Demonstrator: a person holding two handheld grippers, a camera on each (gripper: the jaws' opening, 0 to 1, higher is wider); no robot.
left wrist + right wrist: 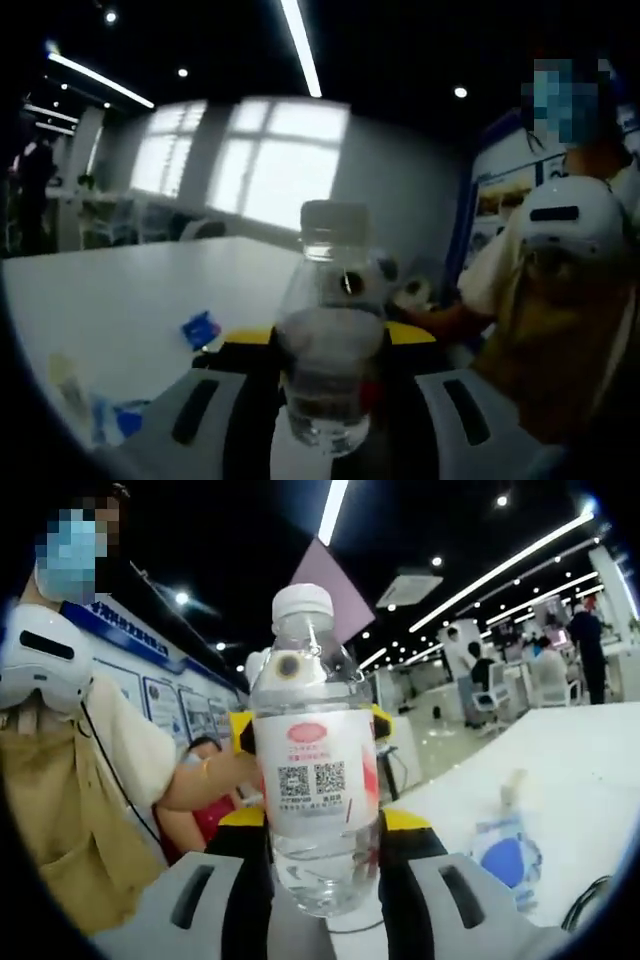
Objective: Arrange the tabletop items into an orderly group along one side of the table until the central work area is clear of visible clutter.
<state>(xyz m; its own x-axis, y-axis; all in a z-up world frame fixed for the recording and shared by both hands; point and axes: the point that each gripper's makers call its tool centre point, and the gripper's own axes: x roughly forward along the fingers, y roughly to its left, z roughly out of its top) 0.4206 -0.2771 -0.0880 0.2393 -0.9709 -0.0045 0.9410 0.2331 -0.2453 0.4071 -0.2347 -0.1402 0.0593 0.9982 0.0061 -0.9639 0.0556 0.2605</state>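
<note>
A clear plastic bottle (pixel 318 770) with a white cap and a printed label is seen upright between the jaws of the right claw (pixel 322 880), apparently clamped on both sides; in the left gripper view a bottle (pixel 330 350) is likewise held within the left claw (pixel 325 420). The white surface (pixel 130 290) is smooth and matte. Small blue packets (pixel 200 328) and a flat pouch (pixel 505 855) are left scattered, so the tidying is judged unfinished.
</note>
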